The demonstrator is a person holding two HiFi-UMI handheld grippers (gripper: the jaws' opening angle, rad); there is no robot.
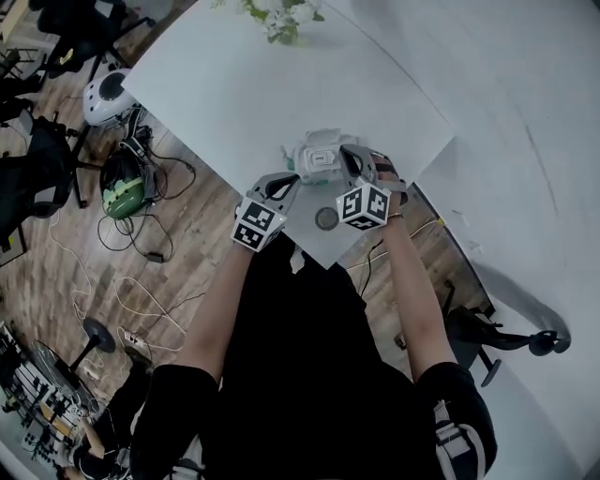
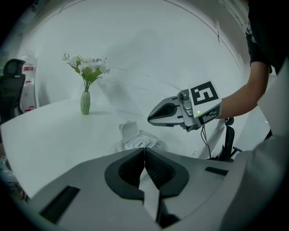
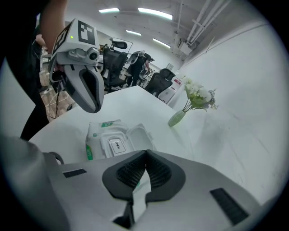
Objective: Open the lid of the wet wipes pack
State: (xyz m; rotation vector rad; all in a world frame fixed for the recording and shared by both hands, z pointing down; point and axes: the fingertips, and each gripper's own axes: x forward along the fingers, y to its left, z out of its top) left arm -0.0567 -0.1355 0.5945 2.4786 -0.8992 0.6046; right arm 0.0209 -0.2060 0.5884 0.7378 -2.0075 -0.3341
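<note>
The wet wipes pack [image 1: 317,161] lies on the white table [image 1: 234,94] with its white flip lid [image 3: 139,136] standing open over the label beneath. In the left gripper view the pack [image 2: 143,143] sits just beyond my left gripper [image 2: 144,150], whose jaws are shut with nothing between them. My right gripper [image 3: 145,154] is shut and empty too, raised above the near side of the pack [image 3: 101,144]. From the head view, the left gripper [image 1: 292,179] is at the pack's left and the right gripper [image 1: 349,151] at its right. Neither touches it.
A vase of white flowers [image 1: 281,21] stands at the far side of the table. A small dark round disc [image 1: 326,218] lies near the table's front corner. Office chairs and cables [image 1: 122,187] crowd the wooden floor at the left. A white wall [image 1: 525,112] runs along the right.
</note>
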